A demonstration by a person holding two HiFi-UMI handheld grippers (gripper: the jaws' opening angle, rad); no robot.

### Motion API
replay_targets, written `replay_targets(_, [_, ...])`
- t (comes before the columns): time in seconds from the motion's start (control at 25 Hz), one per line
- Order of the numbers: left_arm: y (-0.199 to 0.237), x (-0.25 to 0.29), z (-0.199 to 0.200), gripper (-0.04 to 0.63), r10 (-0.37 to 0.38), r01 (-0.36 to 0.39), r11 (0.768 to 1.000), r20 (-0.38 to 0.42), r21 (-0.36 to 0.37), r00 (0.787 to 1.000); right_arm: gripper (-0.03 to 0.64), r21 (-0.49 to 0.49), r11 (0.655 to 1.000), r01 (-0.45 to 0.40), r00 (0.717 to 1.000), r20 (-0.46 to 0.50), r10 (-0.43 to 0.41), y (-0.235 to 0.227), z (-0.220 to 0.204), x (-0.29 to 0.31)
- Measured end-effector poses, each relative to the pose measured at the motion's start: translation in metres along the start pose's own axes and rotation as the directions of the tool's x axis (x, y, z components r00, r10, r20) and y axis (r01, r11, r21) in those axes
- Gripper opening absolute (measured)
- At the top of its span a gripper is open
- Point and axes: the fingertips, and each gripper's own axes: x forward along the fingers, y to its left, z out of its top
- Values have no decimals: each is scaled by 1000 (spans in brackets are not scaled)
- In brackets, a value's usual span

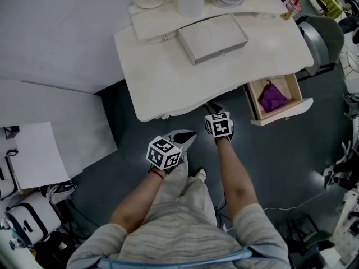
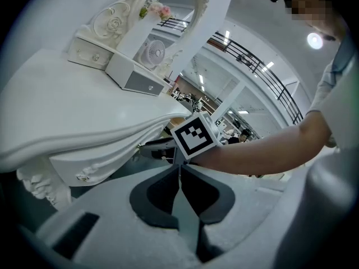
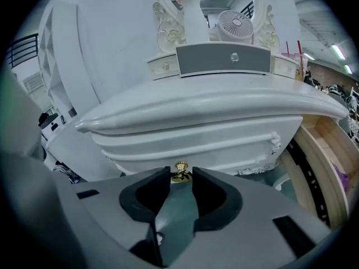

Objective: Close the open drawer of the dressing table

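Below you in the head view, the table (image 1: 168,77) fills the top of the picture. The open drawer (image 1: 296,88) sticks out of the table's right end. It is pulled towards you, with its white front panel facing you and turned a little to your right. Its length runs from that panel back under the tabletop. A purple cloth (image 1: 272,98) lies inside it. Your right tongs (image 1: 214,110) point at the table's front edge near the middle, well left of the drawer. Your left tongs (image 1: 188,134) sit lower, further back from the table, aimed up and to the right.

In the left gripper view, the left tongs (image 2: 179,167) have their jaws closed tip to tip with nothing between them. The table's edge (image 2: 73,105) runs across the upper left. Past the jaw tips you see the marker cube (image 2: 195,137) of your other tool and your arm (image 2: 269,144) reaching in from the right.

In the right gripper view, the right tongs (image 3: 180,174) stand a narrow way apart. A gold knob (image 3: 180,170) on the table's centre front sits in the gap at the tips. Thin slivers of space show on either side of it, so the jaws do not look clamped on it. The drawer (image 3: 322,161) shows at the far right edge. Its wooden side runs out from under the top towards you, and a strip of the cloth (image 3: 342,175) shows inside.
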Motion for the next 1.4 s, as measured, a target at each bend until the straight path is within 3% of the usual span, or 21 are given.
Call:
replay_targets(0.96, [11, -6, 10, 23, 16, -16, 1000, 23, -10, 1000, 120, 8, 1000, 8, 1000, -24, -8, -1, 15, 10])
replay_targets(1.4, [-1, -11, 19, 23, 24, -25, 1000, 48, 10, 999, 87, 16, 1000, 10, 1000, 27, -11, 1, 19, -27])
